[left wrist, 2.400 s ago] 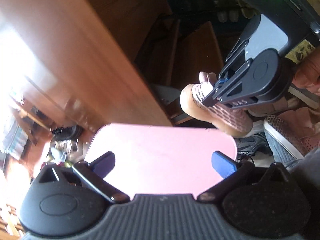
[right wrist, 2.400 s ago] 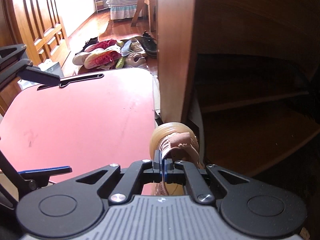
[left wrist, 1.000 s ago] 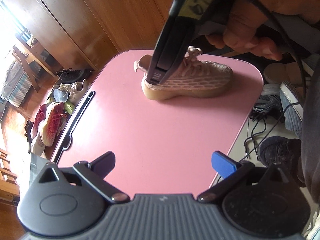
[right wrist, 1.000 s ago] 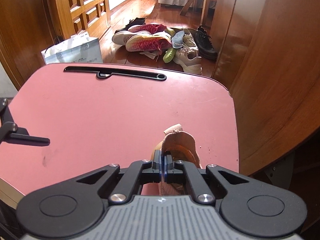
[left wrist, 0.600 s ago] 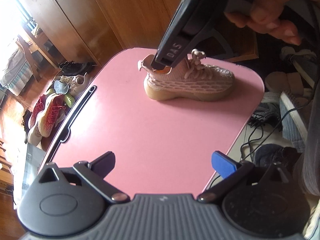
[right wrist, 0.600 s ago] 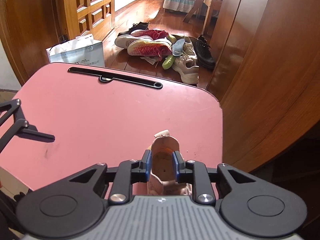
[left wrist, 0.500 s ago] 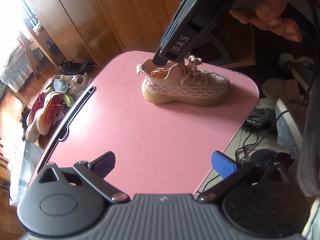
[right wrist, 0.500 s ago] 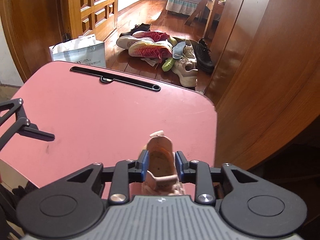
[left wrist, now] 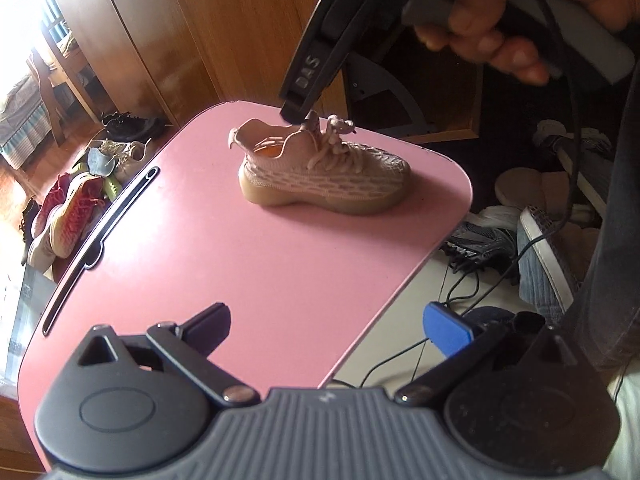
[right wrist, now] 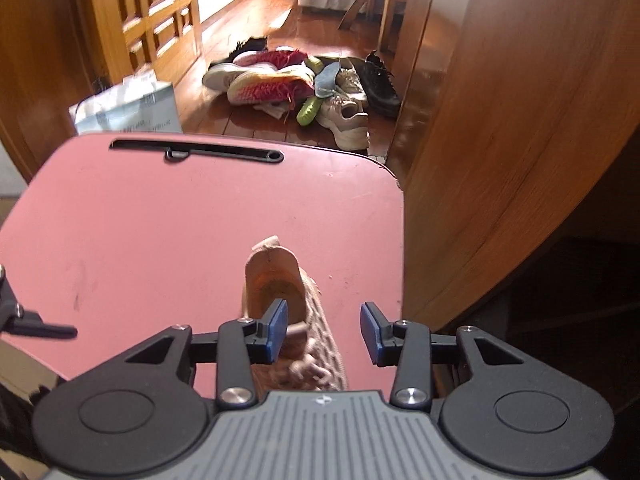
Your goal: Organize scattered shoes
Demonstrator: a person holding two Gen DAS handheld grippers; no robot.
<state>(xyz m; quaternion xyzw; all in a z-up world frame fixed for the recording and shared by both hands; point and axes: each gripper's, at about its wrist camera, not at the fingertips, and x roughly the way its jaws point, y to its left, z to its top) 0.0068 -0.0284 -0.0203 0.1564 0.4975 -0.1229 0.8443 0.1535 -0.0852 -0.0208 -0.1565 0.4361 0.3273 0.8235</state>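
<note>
A beige knit sneaker [left wrist: 320, 174] stands upright on the pink table [left wrist: 224, 264], toe toward the table's right edge. In the right wrist view the same sneaker [right wrist: 288, 300] sits heel away from me. My right gripper [right wrist: 323, 332] hangs open just above the shoe's collar, its blue pads [right wrist: 276, 330] apart and touching nothing. From the left wrist view the right gripper [left wrist: 298, 110] hovers over the shoe's tongue, held by a hand [left wrist: 520, 8]. My left gripper [left wrist: 332, 322] is open over the table's near edge, empty.
A pile of scattered shoes [right wrist: 304, 84] lies on the wooden floor beyond the table, with a white bag [right wrist: 128, 110] to its left. Wooden cabinet panels [right wrist: 500, 120] rise right of the table. More shoes and slippers [left wrist: 532, 216] and cables lie on the floor at the right.
My right gripper carried the beige sneaker onto the pink table, set it down, opened and lifted slightly off it. The left gripper stayed open above the near edge.
</note>
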